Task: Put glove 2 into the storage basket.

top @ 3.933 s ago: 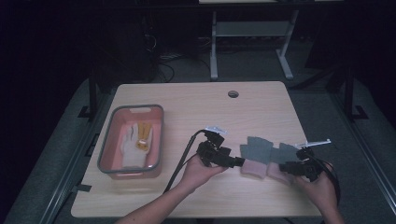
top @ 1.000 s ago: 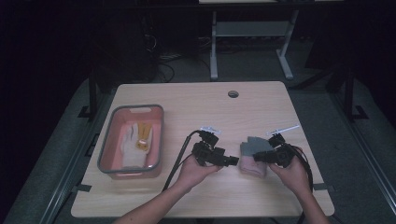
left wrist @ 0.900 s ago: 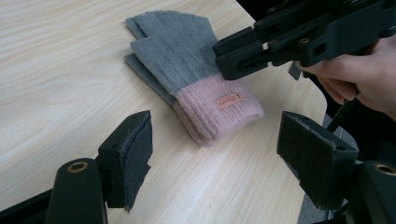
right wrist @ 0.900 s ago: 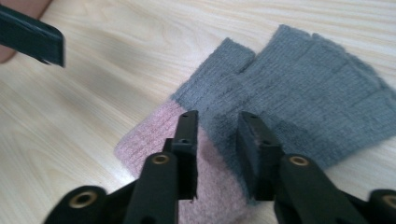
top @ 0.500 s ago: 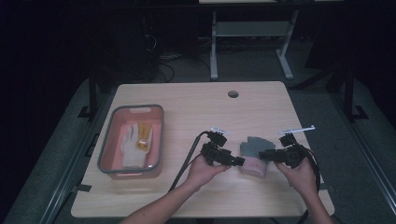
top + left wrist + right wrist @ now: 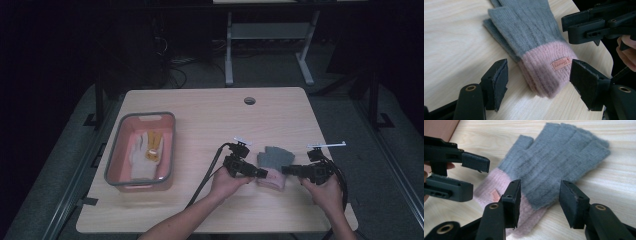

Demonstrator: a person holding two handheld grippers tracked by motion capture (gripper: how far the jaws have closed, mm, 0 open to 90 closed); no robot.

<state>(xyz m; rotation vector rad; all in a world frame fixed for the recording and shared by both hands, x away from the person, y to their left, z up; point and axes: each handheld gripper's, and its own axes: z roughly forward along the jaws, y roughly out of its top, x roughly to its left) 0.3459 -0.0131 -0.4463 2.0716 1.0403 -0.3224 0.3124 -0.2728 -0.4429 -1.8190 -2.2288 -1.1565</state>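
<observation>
Grey knitted gloves (image 6: pixel 274 156) with pink cuffs (image 6: pixel 544 72) lie stacked flat on the table, between my two grippers. My left gripper (image 6: pixel 263 174) points at the cuff end. Its jaws (image 6: pixel 540 82) have just been closing a little and stand open on either side of the cuff, without touching it. My right gripper (image 6: pixel 285 170) faces it from the other side. Its jaws (image 6: pixel 539 200) have just been opening and stand apart over the seam between cuff and grey part (image 6: pixel 564 160), gripping nothing.
A pink bin with a grey rim (image 6: pixel 112 165) stands at the table's left and holds a white glove (image 6: pixel 139 161) and an orange-yellow item (image 6: pixel 153 144). A cable hole (image 6: pixel 249 100) lies near the far edge. Each gripper trails a black cable.
The right gripper has let go of the gloves, opened and drawn back to the right. The left gripper has moved right, up to the cuff end. The gloves now lie flat.
</observation>
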